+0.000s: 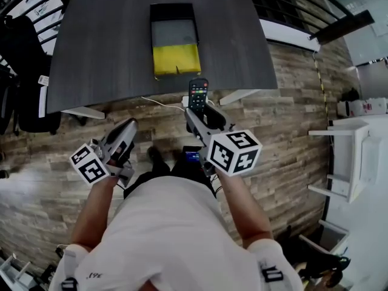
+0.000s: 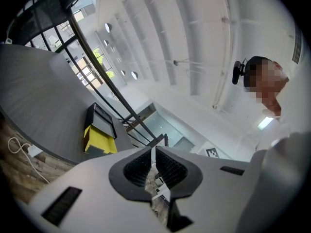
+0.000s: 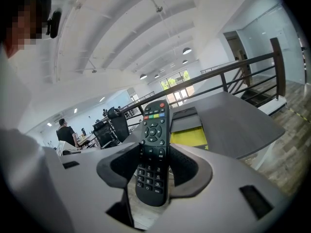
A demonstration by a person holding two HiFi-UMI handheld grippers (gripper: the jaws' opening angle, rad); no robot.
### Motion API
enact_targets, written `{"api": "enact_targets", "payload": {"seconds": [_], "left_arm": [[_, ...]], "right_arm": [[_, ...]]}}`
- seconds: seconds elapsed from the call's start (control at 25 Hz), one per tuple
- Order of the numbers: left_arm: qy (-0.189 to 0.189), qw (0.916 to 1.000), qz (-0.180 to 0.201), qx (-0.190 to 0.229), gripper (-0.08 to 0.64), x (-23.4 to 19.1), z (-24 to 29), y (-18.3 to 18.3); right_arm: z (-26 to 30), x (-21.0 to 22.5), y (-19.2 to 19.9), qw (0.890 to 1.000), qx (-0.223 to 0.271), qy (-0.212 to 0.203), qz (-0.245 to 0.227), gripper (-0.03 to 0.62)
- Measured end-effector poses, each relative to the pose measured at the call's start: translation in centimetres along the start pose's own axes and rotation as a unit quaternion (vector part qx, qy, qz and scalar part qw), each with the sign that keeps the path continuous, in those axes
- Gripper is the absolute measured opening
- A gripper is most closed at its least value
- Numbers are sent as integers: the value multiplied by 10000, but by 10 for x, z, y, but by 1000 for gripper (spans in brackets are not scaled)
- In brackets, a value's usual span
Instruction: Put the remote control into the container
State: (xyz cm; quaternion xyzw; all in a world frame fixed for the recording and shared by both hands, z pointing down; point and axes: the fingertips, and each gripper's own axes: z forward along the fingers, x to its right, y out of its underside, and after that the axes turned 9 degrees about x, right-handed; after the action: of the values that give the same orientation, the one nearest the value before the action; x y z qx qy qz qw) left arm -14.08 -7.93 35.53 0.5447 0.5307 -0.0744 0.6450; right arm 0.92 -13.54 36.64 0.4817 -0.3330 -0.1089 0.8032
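Observation:
A black remote control (image 1: 197, 93) (image 3: 154, 149) with coloured buttons is held in my right gripper (image 1: 195, 111) (image 3: 154, 166), which is shut on its lower half; the remote points toward the table. The container (image 1: 174, 40) (image 3: 189, 130) (image 2: 99, 130) is a black open box with a grey inside and a yellow front flap, lying on the dark grey table (image 1: 109, 41). The remote hangs just short of the table's near edge, in line with the box. My left gripper (image 1: 124, 139) (image 2: 152, 171) is held low at the left, shut with nothing between its pads.
A white cable (image 1: 160, 103) and white table legs (image 1: 239, 96) show below the table edge over wood-plank floor. Black office chairs (image 1: 24, 71) stand at the left, a white rack (image 1: 348, 156) at the right. A railing (image 3: 233, 76) runs behind the table.

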Motion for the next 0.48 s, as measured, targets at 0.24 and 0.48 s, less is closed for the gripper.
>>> {"api": "enact_targets", "payload": {"seconds": [0.24, 0.48], "left_arm": [[-33, 10000, -19, -15, 11, -6, 16, 3], [-255, 9995, 51, 154, 11, -11, 44, 4]], "right_arm": [[7, 15, -4, 9999, -99, -18, -5, 190], [20, 39, -15, 9994, -214, -267, 19, 190]]}}
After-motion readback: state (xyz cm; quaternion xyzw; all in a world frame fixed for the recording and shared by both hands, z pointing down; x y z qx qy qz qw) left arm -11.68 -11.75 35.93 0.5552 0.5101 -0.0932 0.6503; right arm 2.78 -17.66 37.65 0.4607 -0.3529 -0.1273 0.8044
